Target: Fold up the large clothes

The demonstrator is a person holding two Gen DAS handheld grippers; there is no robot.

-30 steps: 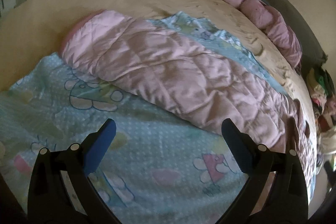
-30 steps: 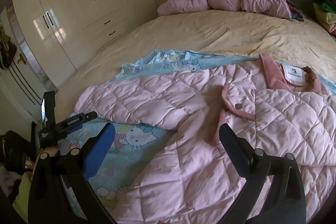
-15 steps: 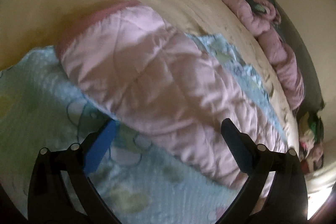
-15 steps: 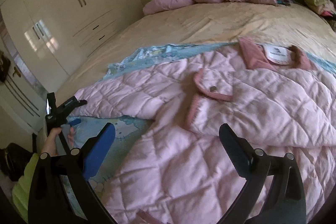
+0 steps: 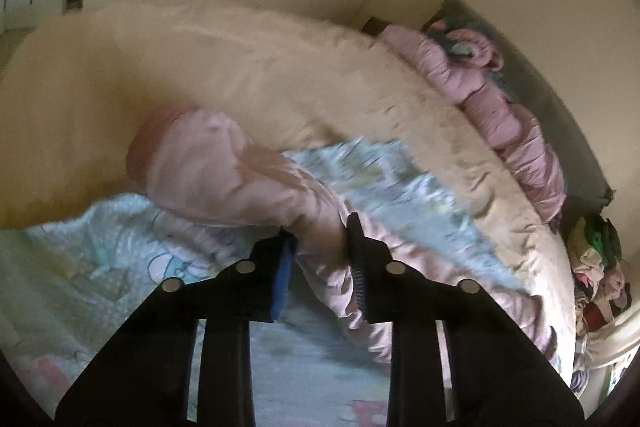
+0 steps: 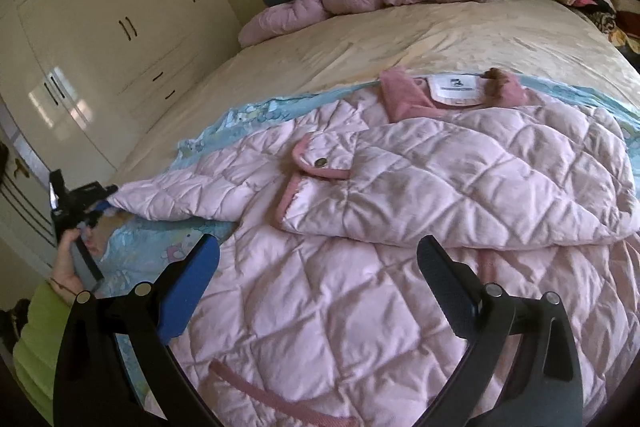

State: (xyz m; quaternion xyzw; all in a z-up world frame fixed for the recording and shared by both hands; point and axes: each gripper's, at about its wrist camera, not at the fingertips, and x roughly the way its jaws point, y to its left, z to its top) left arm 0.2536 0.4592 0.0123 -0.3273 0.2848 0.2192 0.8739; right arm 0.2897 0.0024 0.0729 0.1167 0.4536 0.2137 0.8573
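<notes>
Pink quilted jacket (image 6: pixel 400 227): lying spread on a blue cartoon blanket (image 6: pixel 152 251) on the bed (image 6: pixel 400 35). Left tool (image 5: pixel 320 227): pinching the jacket's sleeve (image 5: pixel 224 167) tight; only the right view is showing the collar label (image 6: pixel 456 89). Right tool (image 6: pixel 320 247): hovering wide over the jacket body.

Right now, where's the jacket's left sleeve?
The sleeve stretches out at left in the right wrist view, over the blue blanket. Its cuff end is pinched in the left tool.
</notes>
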